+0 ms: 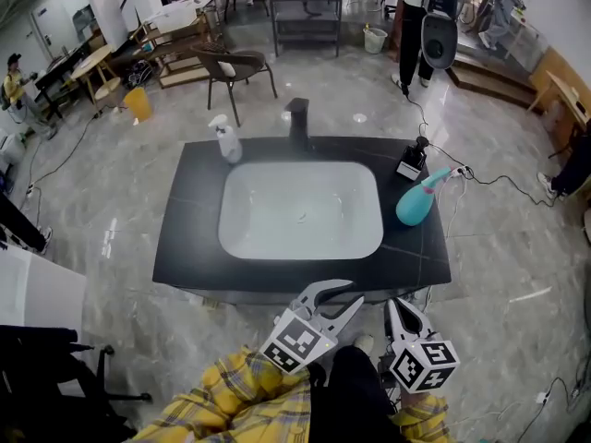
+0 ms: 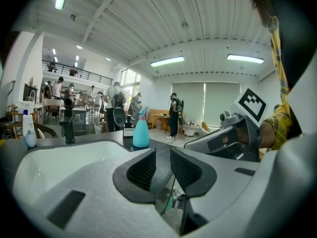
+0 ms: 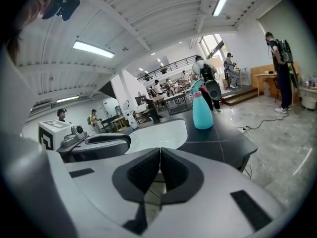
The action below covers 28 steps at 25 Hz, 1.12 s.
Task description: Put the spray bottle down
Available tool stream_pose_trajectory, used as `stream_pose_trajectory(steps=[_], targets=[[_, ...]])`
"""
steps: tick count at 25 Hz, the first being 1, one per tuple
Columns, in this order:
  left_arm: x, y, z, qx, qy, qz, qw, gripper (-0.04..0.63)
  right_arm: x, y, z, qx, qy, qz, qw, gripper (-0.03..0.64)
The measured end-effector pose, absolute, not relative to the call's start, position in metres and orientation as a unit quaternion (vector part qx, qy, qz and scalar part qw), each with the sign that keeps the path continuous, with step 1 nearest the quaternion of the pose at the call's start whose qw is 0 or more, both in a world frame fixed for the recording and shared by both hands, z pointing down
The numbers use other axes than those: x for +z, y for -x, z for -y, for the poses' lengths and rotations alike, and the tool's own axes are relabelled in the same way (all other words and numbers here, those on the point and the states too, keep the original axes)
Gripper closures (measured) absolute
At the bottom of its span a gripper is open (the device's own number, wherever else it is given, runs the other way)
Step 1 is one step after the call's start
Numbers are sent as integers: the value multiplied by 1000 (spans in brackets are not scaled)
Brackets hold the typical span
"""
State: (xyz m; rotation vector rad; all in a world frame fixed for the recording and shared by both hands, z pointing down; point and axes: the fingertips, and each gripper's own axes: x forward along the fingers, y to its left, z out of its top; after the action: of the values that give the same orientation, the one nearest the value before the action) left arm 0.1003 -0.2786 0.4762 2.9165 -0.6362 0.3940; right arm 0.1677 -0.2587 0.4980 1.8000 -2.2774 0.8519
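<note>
A teal spray bottle [image 1: 417, 201] stands upright on the right side of the black counter [image 1: 185, 240], beside the white sink [image 1: 233, 240]. It also shows in the left gripper view [image 2: 140, 130] and the right gripper view [image 3: 201, 109]. A white spray bottle [image 1: 225, 139] stands at the counter's back left. Both grippers hang near my body, short of the counter's front edge and well apart from either bottle. My left gripper [image 1: 343, 295] [image 2: 163, 157] is shut with nothing in it. The right gripper [image 1: 394, 306] [image 3: 159, 155] is shut too, pads touching, empty.
A dark faucet [image 1: 297, 118] rises behind the sink. A small black and white device [image 1: 411, 162] sits at the counter's back right, with cables running off over the floor. A chair [image 1: 235, 70] and tables stand beyond; a person [image 1: 416, 21] is at the far right.
</note>
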Motion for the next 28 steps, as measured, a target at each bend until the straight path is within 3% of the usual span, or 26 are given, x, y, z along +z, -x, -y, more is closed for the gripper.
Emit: stream_pose_trajectory(steps=[28], targets=[[466,-132,159,134,-962,227,75,509,489,-196,142,268,-578,769,42,611]])
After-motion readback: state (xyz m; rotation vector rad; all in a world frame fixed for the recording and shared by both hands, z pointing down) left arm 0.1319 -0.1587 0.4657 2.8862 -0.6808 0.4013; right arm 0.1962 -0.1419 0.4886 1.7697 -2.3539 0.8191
